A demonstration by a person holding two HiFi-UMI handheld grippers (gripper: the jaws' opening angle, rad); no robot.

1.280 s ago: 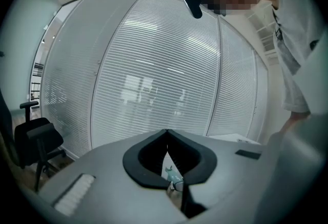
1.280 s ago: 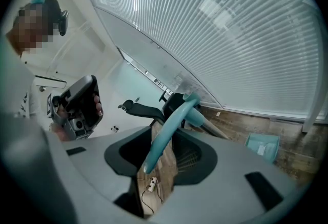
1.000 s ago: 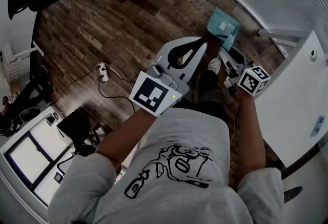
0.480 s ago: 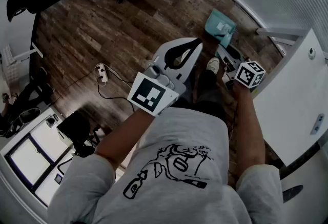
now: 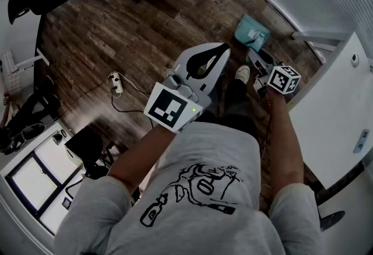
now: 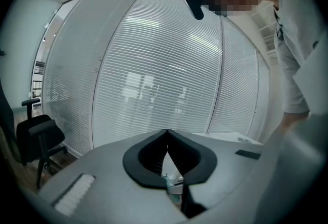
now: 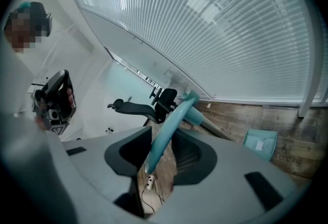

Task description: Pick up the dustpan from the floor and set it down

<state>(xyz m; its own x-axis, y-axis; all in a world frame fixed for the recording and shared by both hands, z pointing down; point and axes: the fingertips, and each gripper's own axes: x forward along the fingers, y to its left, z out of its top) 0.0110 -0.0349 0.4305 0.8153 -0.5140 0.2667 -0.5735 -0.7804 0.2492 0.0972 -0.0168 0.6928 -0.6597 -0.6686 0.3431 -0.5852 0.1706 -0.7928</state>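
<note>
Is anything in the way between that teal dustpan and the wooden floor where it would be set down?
Nothing visible does. The right gripper is closed on the handle of the teal long-handled plastic dustpan, and its pan hangs low over bare dark wooden plank floor. Whether it already touches cannot be told.

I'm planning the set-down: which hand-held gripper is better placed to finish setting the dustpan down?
Right, I'd say. The right hand-held gripper grips the dustpan by its handle, while the left hand-held gripper is shut on nothing and sits away from it.
</note>
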